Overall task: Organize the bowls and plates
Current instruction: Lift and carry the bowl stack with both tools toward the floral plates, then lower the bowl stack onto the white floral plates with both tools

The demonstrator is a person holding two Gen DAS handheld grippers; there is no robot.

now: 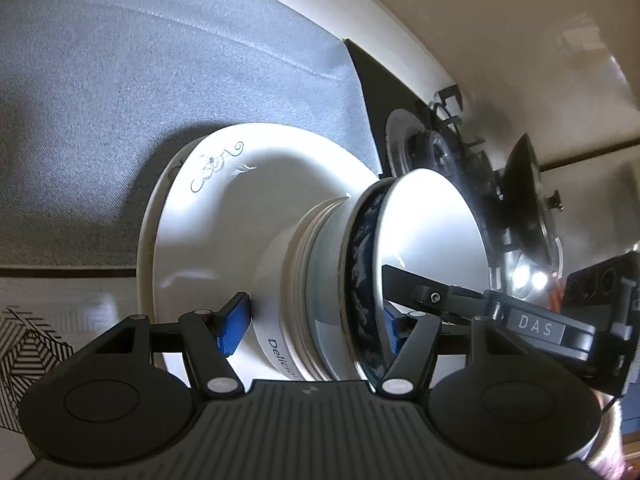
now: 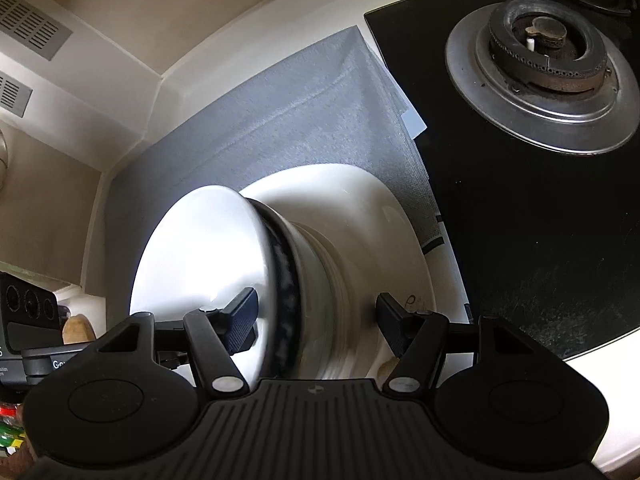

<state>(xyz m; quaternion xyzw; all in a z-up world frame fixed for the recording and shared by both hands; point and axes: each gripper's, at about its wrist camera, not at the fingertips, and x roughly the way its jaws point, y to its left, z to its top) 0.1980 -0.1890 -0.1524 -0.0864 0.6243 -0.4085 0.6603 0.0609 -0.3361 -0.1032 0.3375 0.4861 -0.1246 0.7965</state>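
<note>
Several bowls (image 1: 320, 300) sit nested on stacked plates (image 1: 208, 208) between half-open jaws of both left gripper (image 1: 316, 320) and right gripper (image 2: 316, 320), apparently ungripped; stacking looks nearly done.

Stack of bowls (image 1: 328, 296) on plates (image 1: 224, 216) takes up the middle of the grey mat (image 1: 120, 100). Both sides of the stack already occupied: left gripper (image 1: 316, 320) and right gripper (image 2: 316, 320) straddle it, jaws apart, one finger of each inside the top bowl. Open mat beyond the plates up to the wall (image 2: 132, 92). Passage closed on the stove side by the black hob (image 2: 540, 240) and raised burner (image 2: 544, 64), just beside the plate rim.
</note>
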